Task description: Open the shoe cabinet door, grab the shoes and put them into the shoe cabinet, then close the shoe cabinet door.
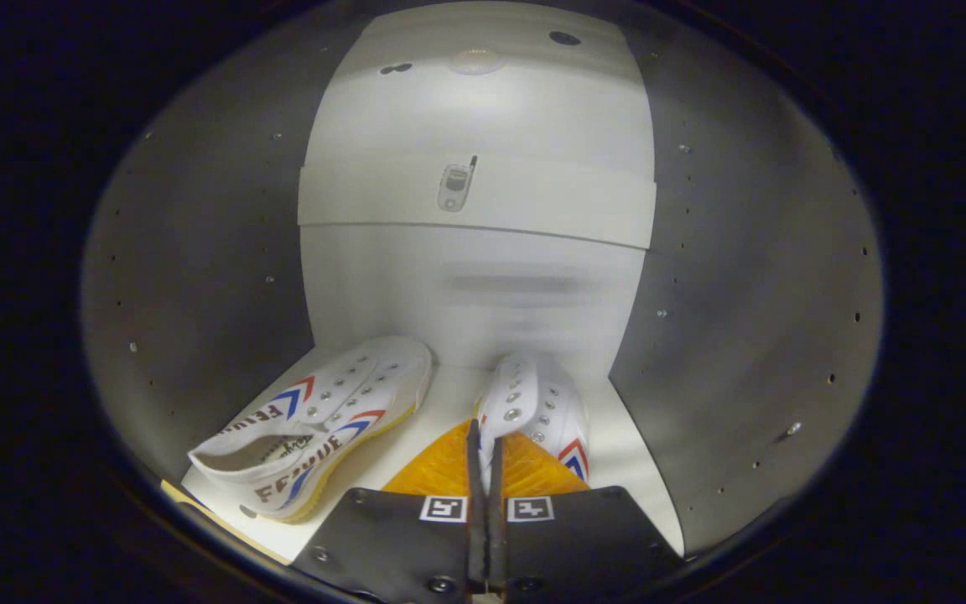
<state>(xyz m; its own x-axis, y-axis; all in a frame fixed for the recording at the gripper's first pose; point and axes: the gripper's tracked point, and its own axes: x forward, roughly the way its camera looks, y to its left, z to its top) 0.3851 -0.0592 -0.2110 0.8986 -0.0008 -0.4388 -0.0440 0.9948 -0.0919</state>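
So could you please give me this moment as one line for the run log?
stage: placing second shoe | tongs: shut on right shoe | left shoe: on cabinet floor | door: not closed

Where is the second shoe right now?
In the gripper view, the second shoe is pinched between the gripper fingers, inside the cabinet on its floor, right of the first shoe.

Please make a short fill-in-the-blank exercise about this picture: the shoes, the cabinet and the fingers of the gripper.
1. The number of white shoes inside the shoe cabinet is ____.
2. The fingers are pinched on the edge of the ____ shoe.
3. The other shoe lies tipped on its ____, on the cabinet floor.
4. On the shelf edge above the shoes there is a small picture of a ____.

Missing words: two; right; side; phone
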